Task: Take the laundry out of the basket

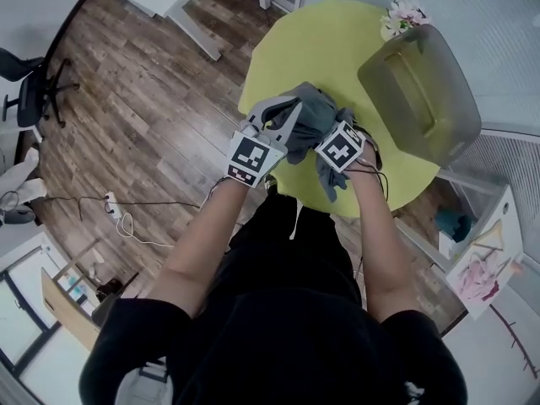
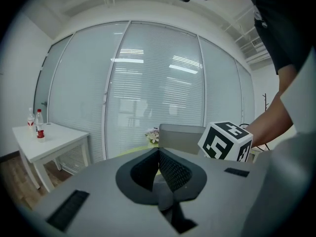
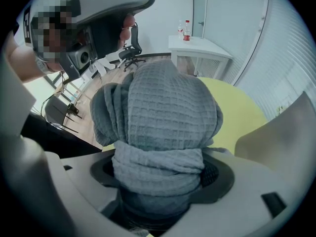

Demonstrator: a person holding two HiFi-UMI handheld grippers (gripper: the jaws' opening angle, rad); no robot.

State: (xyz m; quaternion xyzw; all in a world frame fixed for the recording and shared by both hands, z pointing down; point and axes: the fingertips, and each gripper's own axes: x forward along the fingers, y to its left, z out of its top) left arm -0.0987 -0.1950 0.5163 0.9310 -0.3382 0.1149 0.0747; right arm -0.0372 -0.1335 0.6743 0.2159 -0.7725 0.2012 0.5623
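the step in hand looks like the carry-over: one piece of laundry, a grey towel [image 3: 163, 107] with a waffle weave, is already out of the basket [image 1: 422, 91] and is held over the near side of the round yellow table [image 1: 337, 40], close to the person's body. the right gripper [image 1: 339, 152] points steeply down and is clamped on a thick wad of the towel, which fills the space between its jaws and bulges out beyond them, with one end hanging down past the table's edge. the left gripper [image 2: 158, 157] sits just beside it, roughly level, with its pads meeting at the tips and nothing between them, so it seems to play no part in the hold. the basket stands well apart at the far right of the table, next to a small bunch of flowers [image 1: 403, 15]. whether more laundry lies in it cannot be told from here. the next move probably calls for lowering the bundle until it rests on the tabletop rather than over the edge, opening the right jaws wide enough for the thick folds to slip free, then reaching back to the basket to check for more.
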